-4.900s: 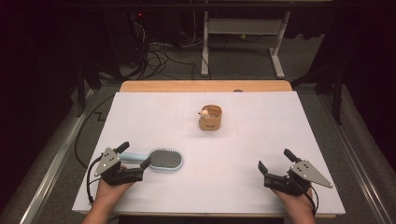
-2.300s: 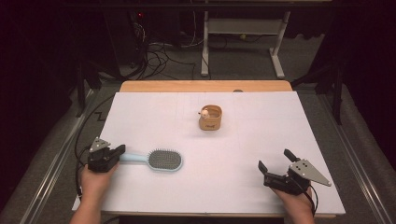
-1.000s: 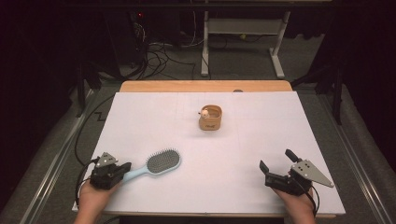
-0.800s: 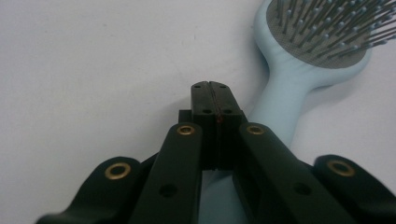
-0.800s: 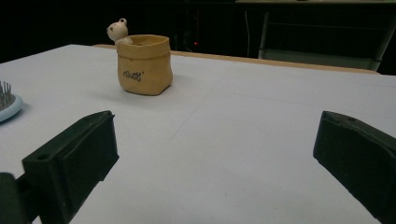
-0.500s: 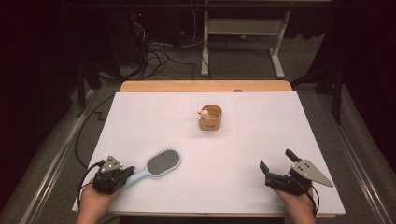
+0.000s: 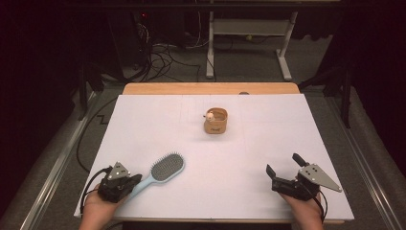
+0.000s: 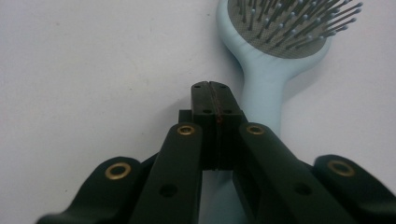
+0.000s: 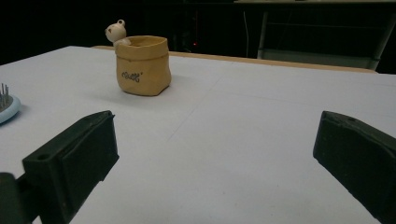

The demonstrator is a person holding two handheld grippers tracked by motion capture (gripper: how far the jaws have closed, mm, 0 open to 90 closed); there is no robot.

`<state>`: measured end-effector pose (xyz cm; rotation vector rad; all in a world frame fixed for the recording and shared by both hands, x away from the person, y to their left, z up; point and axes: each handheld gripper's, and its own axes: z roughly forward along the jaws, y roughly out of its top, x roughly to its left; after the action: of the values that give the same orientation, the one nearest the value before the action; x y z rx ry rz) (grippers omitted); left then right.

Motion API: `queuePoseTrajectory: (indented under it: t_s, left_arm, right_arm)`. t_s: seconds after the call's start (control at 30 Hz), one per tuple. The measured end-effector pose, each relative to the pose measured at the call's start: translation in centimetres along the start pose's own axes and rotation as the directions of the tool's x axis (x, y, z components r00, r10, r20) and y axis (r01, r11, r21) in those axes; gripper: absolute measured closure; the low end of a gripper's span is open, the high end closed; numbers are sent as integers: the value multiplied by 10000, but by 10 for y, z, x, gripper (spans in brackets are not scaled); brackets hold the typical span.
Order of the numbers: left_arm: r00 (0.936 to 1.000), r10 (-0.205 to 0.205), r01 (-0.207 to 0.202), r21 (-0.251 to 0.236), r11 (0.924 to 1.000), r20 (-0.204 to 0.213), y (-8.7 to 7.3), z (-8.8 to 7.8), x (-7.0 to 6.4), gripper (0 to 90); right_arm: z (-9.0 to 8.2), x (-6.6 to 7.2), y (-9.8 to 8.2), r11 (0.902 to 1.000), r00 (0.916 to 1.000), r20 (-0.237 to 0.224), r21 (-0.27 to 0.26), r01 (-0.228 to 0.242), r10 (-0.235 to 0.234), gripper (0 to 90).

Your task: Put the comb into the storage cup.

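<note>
A light-blue hairbrush point(image 7: 167, 168) lies bristles up on the white table sheet point(image 7: 143, 124), its handle slanting toward the front-left corner. My left gripper point(image 7: 134, 181) sits over the end of that handle. In the left gripper view its jaws point(image 8: 214, 91) are shut pad to pad, and the brush handle point(image 8: 268, 91) runs beneath them and off to the right. My right gripper point(image 7: 283, 164) rests near the front right with its jaws wide open point(image 9: 219, 140) and nothing between them. A tan pouch-shaped cup point(image 7: 216, 122) stands at mid table, with a small bear figure point(image 9: 116, 32) on its rim.
A wooden table edge point(image 7: 210, 88) shows beyond the sheet's far side. Behind it are cables and a white desk frame point(image 7: 249, 43) on the floor. The brush's rim point(image 9: 5, 106) shows at the far left of the right gripper view.
My left gripper has drawn back toward the front-left corner, and the brush has swung from lying sideways to a diagonal. The right gripper has stayed put.
</note>
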<state>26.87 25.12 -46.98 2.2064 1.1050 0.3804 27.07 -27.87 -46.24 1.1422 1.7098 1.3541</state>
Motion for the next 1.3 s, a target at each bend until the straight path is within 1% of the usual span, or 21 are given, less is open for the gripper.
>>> queuePoseTrajectory:
  t_s: [0.17, 0.23, 0.27, 0.33, 0.4, 0.43, 0.47, 0.5, 0.53, 0.57, 0.63, 0.7, 0.73, 0.77, 0.83, 0.87, 0.97, 1.0, 1.1, 1.2, 1.3]
  left_arm:
    - [9995, 154, -155, 57, 9999, 262, 1, 0, -4, 900]
    - [9993, 232, -234, 94, 9997, 292, 2, 1, -5, 900]
    - [9993, 206, -208, 72, 9998, 297, 2, 1, -5, 900]
    - [9997, 123, -120, -97, 9999, 234, 2, 0, -4, 900]
    - [9998, 31, -24, -381, 9993, 178, 1, -2, -1, 900]
    - [9999, -14, 24, -604, 9982, 163, 0, -3, 1, 900]
    - [9998, -148, 160, -785, 9968, 159, -1, -5, 4, 888]
    - [9994, -290, 310, -995, 9946, 213, -2, -6, 6, 885]
    - [9988, -428, 455, -1296, 9905, 232, -3, -8, 9, 877]
    - [9985, -504, 532, -1412, 9885, 230, -3, -10, 10, 870]
    - [9970, -727, 766, -1852, 9797, 273, -4, -12, 14, 851]
    - [9956, -863, 919, -2052, 9744, 364, -5, -13, 17, 847]
    - [9956, -863, 919, -2052, 9744, 364, -5, -13, 17, 840]
    - [9941, -895, 1010, -2248, 9692, 607, -5, -13, 19, 814]
    - [9934, -885, 1036, -2428, 9645, 726, -5, -14, 21, 786]
    - [9935, -828, 1005, -2580, 9609, 787, -4, -14, 22, 770]
    - [9945, -641, 855, -2867, 9542, 832, -2, -16, 23, 721]
    - [9944, -637, 860, -2945, 9518, 845, -1, -16, 23, 701]
    - [9944, -633, 865, -3064, 9480, 849, -1, -16, 24, 629]
    - [9939, -646, 894, -3094, 9467, 894, -2, -15, 24, 561]
    - [9944, -600, 848, -3157, 9450, 875, -2, -15, 25, 522]
  right_arm:
    - [0, 0, 0, 10000, 10000, -17, -12, -6, 6, 6]
    - [0, 0, 0, 10000, 10000, -13, -10, -11, 11, 6]
    - [0, 0, 0, 10000, 10000, -14, -10, -20, 20, 6]
    - [0, 0, 0, 10000, 10000, -16, -12, -10, 10, 6]
    - [0, 0, 0, 10000, 10000, -20, -17, -7, 7, 6]
    - [0, 0, 0, 10000, 10000, -26, -18, -21, 21, 6]
    - [0, 0, 0, 10000, 10000, -25, -17, -40, 40, 6]
    - [0, 0, 0, 10000, 10000, -32, -6, -48, 48, 6]
    - [0, 0, 0, 10000, 10000, -37, -2, -49, 49, 6]
    - [0, 0, 0, 10000, 10000, -24, -10, -56, 56, 6]
    - [0, -1, 0, 10000, 10000, -15, -27, -79, 79, 6]
    - [0, -1, -1, 10000, 10000, -14, -29, -95, 95, 6]
    - [0, -1, -1, 10000, 10000, -4, -21, -95, 95, 6]
    - [0, -1, -1, 9999, 9999, -2, -26, -108, 108, 6]
    - [0, -1, -1, 10000, 10000, 0, -26, -92, 92, 6]
    - [0, -1, -1, 10000, 10000, -5, -30, -83, 82, 6]
    - [0, 0, -1, 10000, 10000, -2, 5, -52, 52, 6]
    - [0, -1, -1, 10000, 10000, 4, -24, -53, 53, 6]
    - [0, -2, -1, 10000, 10000, 41, -38, -85, 85, 6]
    - [0, -2, -1, 10000, 10000, 43, -20, -77, 77, 6]
    - [-1, -2, -1, 10000, 10000, 28, -48, -70, 70, 6]
